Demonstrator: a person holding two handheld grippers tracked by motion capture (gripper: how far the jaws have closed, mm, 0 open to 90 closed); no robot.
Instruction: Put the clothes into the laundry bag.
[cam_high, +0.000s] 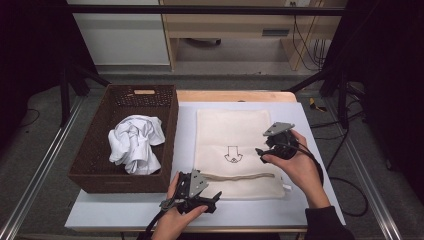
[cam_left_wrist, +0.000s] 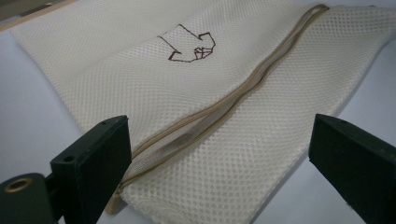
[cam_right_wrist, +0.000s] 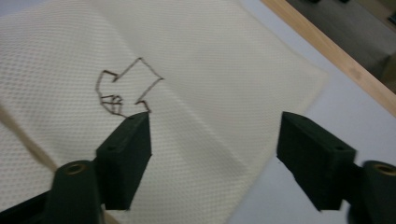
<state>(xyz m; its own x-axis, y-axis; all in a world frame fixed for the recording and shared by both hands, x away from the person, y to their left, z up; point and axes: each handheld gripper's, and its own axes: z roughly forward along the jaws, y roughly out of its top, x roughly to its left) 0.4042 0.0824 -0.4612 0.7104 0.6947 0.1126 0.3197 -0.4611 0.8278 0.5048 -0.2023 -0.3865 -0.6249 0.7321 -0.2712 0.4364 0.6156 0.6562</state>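
Hovering wide open and empty at the mesh bag's (cam_high: 232, 145) zipper (cam_left_wrist: 233, 100), the left gripper (cam_high: 192, 192) and right gripper (cam_high: 275, 145) risk pinching both fabric layers together.

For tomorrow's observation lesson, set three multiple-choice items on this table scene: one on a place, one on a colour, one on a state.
1. Where does the crumpled white cloth lie?
A in the brown basket
B on the mesh bag
C on the floor

2. What colour is the mesh bag?
A blue
B cream
C black

3. How do the left gripper jaws stand?
A shut on the zip
B shut on the cloth
C open, holding nothing

Answers: 1 A, the cloth sits inside the basket walls; 2 B, the mesh is cream; 3 C, the jaws stand wide apart over the bag.
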